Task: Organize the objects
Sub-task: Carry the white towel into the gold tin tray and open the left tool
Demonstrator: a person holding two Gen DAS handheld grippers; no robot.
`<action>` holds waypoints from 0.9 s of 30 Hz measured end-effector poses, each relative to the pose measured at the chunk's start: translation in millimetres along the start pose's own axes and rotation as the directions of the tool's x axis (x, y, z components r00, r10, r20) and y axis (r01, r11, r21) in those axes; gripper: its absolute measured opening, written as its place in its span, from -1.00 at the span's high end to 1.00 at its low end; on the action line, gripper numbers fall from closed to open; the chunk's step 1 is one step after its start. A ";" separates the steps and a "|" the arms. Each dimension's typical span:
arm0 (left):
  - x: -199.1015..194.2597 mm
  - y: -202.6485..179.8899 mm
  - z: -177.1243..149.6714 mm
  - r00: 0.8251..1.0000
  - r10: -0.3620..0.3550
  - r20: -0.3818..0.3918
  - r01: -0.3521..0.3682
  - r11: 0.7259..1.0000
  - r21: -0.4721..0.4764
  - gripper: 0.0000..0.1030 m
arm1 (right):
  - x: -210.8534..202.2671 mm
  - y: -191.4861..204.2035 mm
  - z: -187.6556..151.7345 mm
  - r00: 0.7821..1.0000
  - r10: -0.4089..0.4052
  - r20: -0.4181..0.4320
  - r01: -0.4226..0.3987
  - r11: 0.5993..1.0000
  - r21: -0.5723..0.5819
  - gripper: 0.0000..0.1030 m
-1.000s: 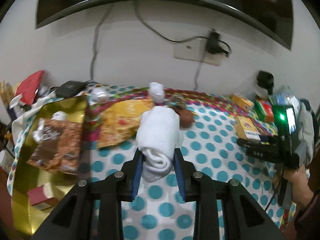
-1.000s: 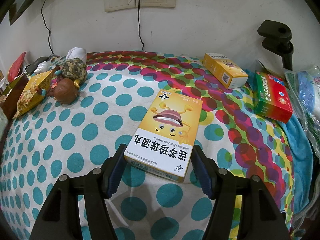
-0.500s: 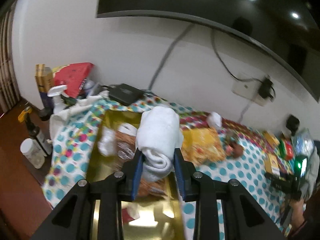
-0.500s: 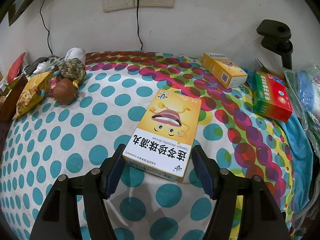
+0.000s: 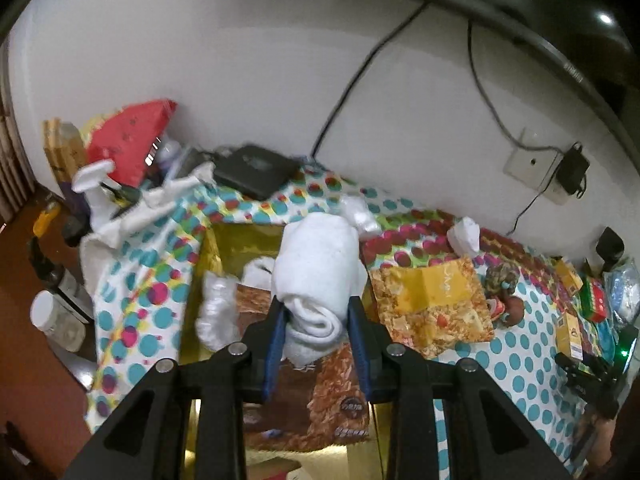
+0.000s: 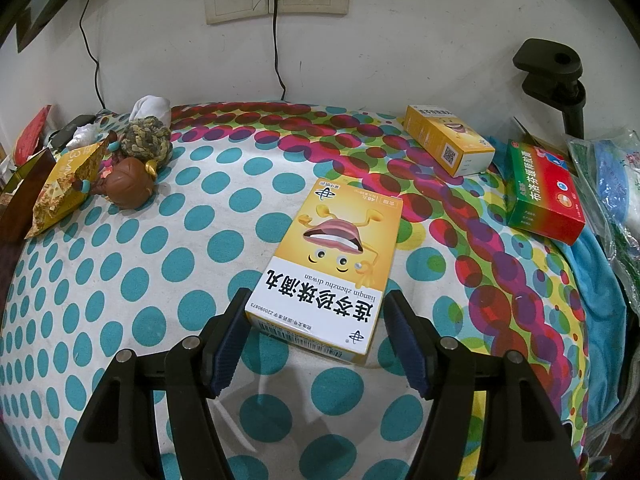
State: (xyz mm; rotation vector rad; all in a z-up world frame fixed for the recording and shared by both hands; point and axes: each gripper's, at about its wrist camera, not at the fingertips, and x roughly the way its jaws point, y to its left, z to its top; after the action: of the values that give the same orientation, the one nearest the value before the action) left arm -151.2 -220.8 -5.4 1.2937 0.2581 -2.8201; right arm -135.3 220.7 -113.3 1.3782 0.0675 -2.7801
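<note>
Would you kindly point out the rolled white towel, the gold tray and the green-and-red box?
rolled white towel (image 5: 318,264), left wrist view, upper roll.
gold tray (image 5: 244,240), left wrist view, bare far floor.
green-and-red box (image 6: 546,192), right wrist view, top face.

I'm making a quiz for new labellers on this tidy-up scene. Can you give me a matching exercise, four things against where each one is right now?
Things
1. white rolled towel
2. yellow box with the cartoon mouth
3. green and red box
4. brown snack bag

Places
A. lying in the gold tray
B. flat on the dotted cloth, between the right gripper's open jaws
C. clamped in the left gripper, above the gold tray
D. near the cloth's right edge, by the blue towel

Pairs: 1-C, 2-B, 3-D, 4-A
</note>
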 end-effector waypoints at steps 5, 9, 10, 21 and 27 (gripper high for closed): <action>15.8 -4.0 7.8 1.000 0.003 -0.012 -0.004 1.000 -0.011 0.41 | 0.0 -1.1 0.1 1.000 0.000 0.000 0.000 1.000 0.000 -0.25; 19.3 -2.8 18.5 1.000 0.003 -0.016 -0.003 1.000 -0.011 0.41 | -0.1 -0.7 0.2 1.000 0.000 0.000 0.000 1.000 0.000 -0.25; 20.9 -2.7 20.8 1.000 0.009 -0.022 -0.009 1.000 -0.003 0.41 | 0.0 -0.4 0.2 1.000 0.000 0.000 0.000 1.000 0.000 -0.25; 7.7 11.9 37.4 1.000 0.005 -0.012 -0.005 1.000 -0.002 0.41 | -0.3 -1.2 0.1 1.000 0.000 0.000 0.000 1.000 0.000 -0.26; 0.0 27.5 36.4 1.000 0.014 -0.006 -0.015 1.000 -0.028 0.41 | -1.1 -1.3 -0.3 1.000 -0.001 0.000 0.001 1.000 0.001 -0.28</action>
State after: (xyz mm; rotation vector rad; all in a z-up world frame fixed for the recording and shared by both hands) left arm -175.9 -253.8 14.1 1.2935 0.2856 -2.7908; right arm -134.5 222.1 -112.6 1.3787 0.0675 -2.7811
